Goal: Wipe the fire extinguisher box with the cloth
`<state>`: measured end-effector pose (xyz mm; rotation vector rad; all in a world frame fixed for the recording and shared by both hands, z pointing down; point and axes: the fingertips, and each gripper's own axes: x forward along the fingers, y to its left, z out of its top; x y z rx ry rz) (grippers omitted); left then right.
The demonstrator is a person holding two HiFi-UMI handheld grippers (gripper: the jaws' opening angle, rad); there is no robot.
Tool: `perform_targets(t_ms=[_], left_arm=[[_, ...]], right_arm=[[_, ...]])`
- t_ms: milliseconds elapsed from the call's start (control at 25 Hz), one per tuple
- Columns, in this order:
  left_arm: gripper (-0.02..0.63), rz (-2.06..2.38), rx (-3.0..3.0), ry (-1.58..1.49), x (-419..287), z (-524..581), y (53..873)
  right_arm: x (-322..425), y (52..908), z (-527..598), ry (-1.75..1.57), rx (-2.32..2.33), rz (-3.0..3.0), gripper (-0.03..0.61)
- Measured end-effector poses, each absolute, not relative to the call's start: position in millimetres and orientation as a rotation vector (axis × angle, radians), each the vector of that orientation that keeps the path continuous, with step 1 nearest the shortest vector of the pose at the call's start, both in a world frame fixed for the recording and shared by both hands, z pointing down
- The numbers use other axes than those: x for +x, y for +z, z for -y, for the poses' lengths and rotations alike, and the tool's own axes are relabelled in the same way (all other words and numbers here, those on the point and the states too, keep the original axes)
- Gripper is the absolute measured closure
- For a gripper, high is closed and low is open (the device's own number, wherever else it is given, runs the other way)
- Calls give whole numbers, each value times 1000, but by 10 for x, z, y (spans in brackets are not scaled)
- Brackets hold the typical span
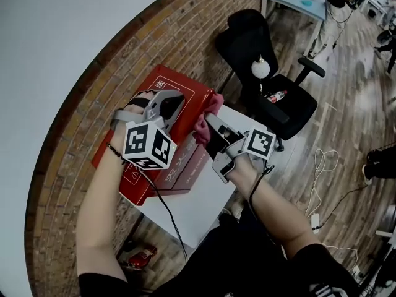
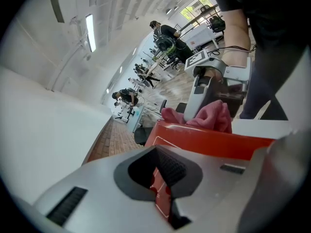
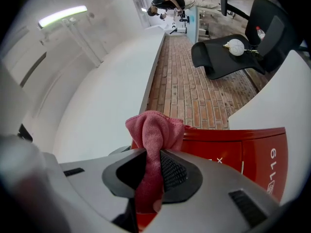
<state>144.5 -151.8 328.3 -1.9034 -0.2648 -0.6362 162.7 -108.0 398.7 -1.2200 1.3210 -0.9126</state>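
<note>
- Over the left half of the fire extinguisher box (image 1: 189,94), the left gripper (image 1: 175,102) points down at the red top face. Its jaws are fully together with nothing between them.
- The box itself is red with white markings. It lies flat on a white table (image 1: 204,206), beside a brick floor.
- At the box's right edge, a pink cloth (image 1: 208,117) sits bunched against the rim.
- Just right of the box, the right gripper (image 1: 210,129) has its jaws clamped on the cloth. A fold is pinched between the pads and the rest stands out beyond the tips.
- Well right of the box, a black office chair (image 1: 272,98) stands apart from the table.
</note>
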Motion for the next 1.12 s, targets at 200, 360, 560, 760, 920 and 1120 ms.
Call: perform_targets(t_ms=[200,360,560,760,920,1120], left_arm=[[588,268,-1904,-637,1449,1525,3281],[588,270,-1906,-639,1442,1519,3293],[588,266,-1904,-639,1441,1523,3284],[588,269,-1906,-635,1447,1519,3283],[588,268,-1906,-635,1447,1519,3283],[588,268,-1908,-635,1447,1532,3290]], right_arm=[[1636,4026,1102,-885,-1267,-1328,491],[1627,4164,1100,-905,-1308,-1313,491],[1616,4380,1118,-937,-1321,-1279,491],[1649,4583,1121,-962,-1339,-1264,492],[1651,4705,1129,-975,-1340,-1255,491],[1658,4865,1148,-987,-1357,-1242,491]])
